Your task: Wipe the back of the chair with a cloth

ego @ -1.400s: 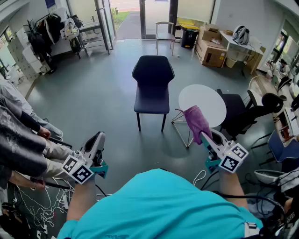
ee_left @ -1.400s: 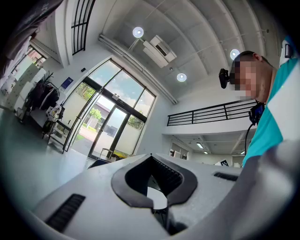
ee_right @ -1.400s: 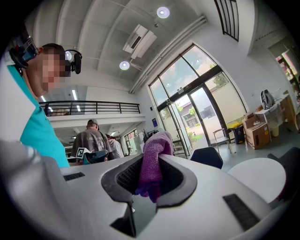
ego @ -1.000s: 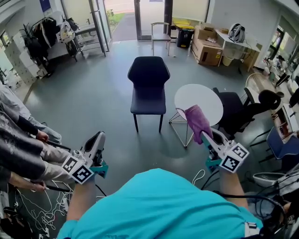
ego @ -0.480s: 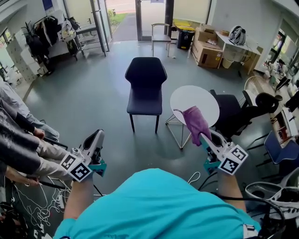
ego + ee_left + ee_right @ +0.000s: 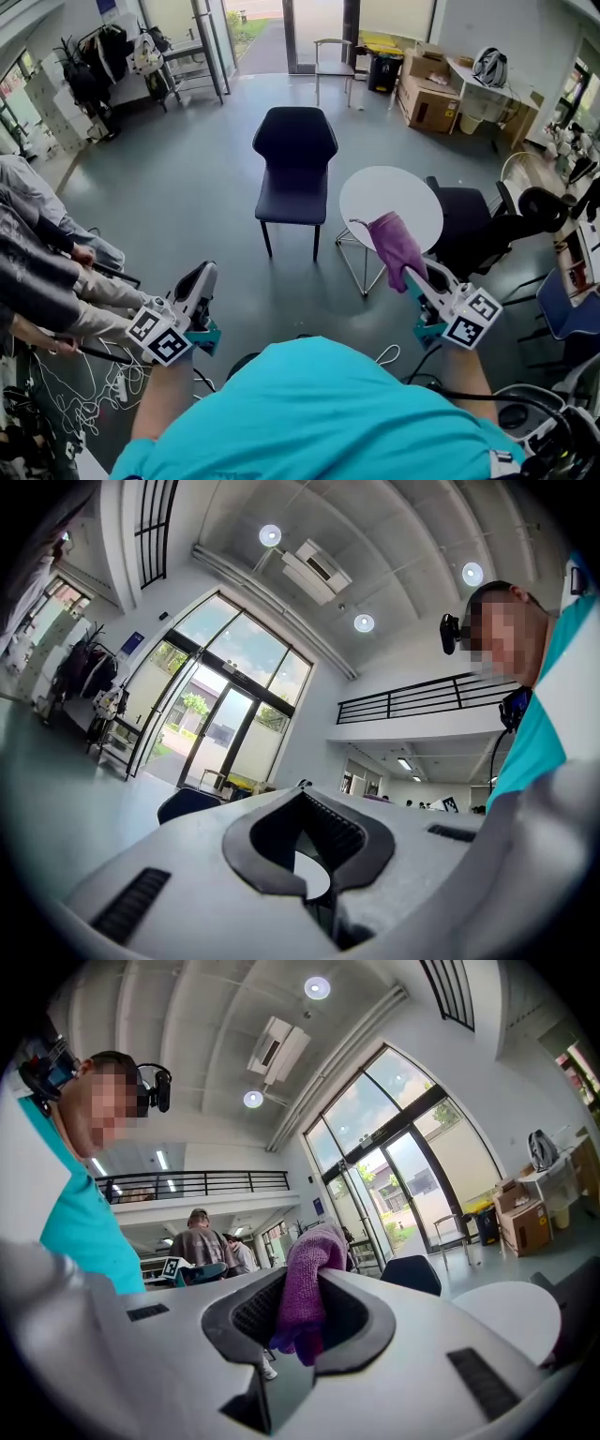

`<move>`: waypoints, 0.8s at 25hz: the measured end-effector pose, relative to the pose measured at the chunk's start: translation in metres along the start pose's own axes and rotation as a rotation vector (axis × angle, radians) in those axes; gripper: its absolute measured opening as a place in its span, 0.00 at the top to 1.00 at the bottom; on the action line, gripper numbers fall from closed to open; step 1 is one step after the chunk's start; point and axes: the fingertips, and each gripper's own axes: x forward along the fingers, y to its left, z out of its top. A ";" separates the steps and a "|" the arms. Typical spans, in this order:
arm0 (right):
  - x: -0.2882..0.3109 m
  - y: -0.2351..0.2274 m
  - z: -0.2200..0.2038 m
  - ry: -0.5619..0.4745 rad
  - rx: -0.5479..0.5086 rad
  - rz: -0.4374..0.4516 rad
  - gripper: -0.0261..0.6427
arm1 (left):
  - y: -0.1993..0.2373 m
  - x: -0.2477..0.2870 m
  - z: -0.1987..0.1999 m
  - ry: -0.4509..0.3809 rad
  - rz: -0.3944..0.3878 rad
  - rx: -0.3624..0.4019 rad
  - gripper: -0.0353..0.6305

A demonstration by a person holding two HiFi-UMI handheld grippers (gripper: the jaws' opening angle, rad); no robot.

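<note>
chair (image 6: 294,159) on grey floor (image 6: 187,216), round table (image 6: 391,202) beside

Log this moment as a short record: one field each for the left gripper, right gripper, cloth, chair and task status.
left gripper: jaws shut, nothing between them, held low at the person's left
right gripper: jaws shut on the cloth
cloth: purple, sticking up out of the right gripper
chair: dark, standing on the floor ahead, seat toward the person, apart from both grippers
round table: white, beside the chair, at its right in the head view
task status: wiping not yet begun; cloth not touching the chair
</note>
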 end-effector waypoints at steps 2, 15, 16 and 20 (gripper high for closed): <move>-0.004 -0.015 0.003 0.008 0.018 0.018 0.85 | -0.008 0.013 -0.004 0.005 0.016 -0.001 0.96; 0.131 -0.061 0.009 0.028 0.020 -0.033 0.85 | 0.128 0.078 0.017 0.037 -0.042 -0.049 0.96; 0.153 -0.062 0.009 0.023 0.033 -0.043 0.85 | 0.149 0.082 0.024 0.044 -0.048 -0.057 0.96; 0.236 -0.060 0.026 0.024 0.003 -0.086 0.85 | 0.224 0.102 0.066 0.067 -0.111 -0.041 0.96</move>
